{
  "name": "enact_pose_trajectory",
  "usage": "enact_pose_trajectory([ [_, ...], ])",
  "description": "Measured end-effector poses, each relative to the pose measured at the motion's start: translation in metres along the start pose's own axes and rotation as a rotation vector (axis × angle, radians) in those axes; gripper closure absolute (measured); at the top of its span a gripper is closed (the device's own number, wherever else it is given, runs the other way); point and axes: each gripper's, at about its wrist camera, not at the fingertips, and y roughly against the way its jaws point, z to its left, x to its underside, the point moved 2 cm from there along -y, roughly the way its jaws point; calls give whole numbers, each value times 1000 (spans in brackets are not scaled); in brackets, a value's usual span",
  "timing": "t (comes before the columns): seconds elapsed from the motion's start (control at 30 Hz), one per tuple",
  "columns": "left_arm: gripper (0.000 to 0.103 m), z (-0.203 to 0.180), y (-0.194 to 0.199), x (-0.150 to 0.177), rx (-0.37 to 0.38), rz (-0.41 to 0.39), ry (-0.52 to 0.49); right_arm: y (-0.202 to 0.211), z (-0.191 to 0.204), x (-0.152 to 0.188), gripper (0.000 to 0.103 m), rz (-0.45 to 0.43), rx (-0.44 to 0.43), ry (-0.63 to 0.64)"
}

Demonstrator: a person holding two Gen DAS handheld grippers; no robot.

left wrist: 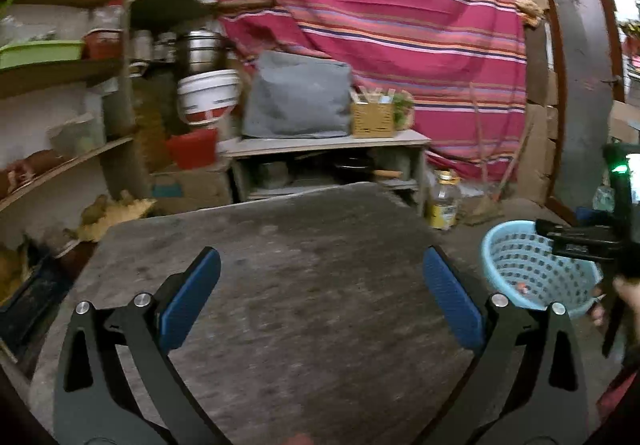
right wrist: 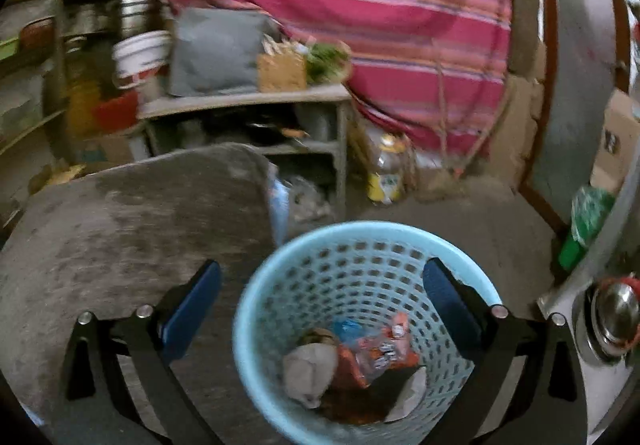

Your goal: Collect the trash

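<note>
- While both hand-held grippers stand spread wide with nothing between their blue pads, the trash already lies down in the light-blue basket (right wrist: pixel 360 325).
- The left hand-held gripper (left wrist: pixel 320 285) hangs over the grey, stained bench (left wrist: pixel 280 265), its jaws far apart and bare bench top showing between them.
- The right hand-held gripper (right wrist: pixel 320 297) is poised above the basket's mouth, one finger over the bench edge and the other over the basket's far-right rim, jaws splayed and pinching nothing.
- At the basket's bottom sit an orange-red snack wrapper (right wrist: pixel 376 357), a crumpled grey-white wad (right wrist: pixel 310 369) and a small blue scrap (right wrist: pixel 347 327), heaped together and touching.
- The basket stands on the floor just beside the bench's right edge.
- From the left wrist view, the right-hand device and part of a hand (left wrist: pixel 628 293) show at the far right, next to the basket.
- Behind, a pink striped cloth (left wrist: pixel 380 25) hangs over the wall, with cluttered shelves (left wrist: pixel 60 69) to the left; a yellow-labelled bottle (left wrist: pixel 442 201) stands on the floor.
</note>
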Motion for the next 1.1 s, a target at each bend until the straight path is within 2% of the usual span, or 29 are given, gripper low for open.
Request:
enact_pose_trajectory([
  [0.13, 5, 32, 21, 9, -66, -26, 12, 39, 36, 6, 4, -75, -70, 4],
  [0.33, 5, 71, 49, 36, -104, -18, -2, 84, 96, 26, 4, -153, -58, 80],
  [0.4, 5, 81, 58, 48, -119, -11, 2, 90, 109, 33, 4, -151, -62, 93],
  [0.5, 5, 98, 70, 66, -120, 0, 29, 99, 132, 47, 4, -142, -131, 106],
  [0.6, 5, 106, 75, 84, -161, 8, 16, 102, 152, 63, 4, -103, -196, 103],
  [0.77, 5, 124, 80, 98, -176, 33, 50, 108, 177, 80, 4, -86, -205, 136],
  [0.93, 5, 139, 87, 102, -199, 16, 88, 120, 186, 89, 4, -172, -194, 131],
  [1.1, 5, 145, 88, 107, -215, 12, 98, 116, 196, 97, 4, -152, -217, 140],
])
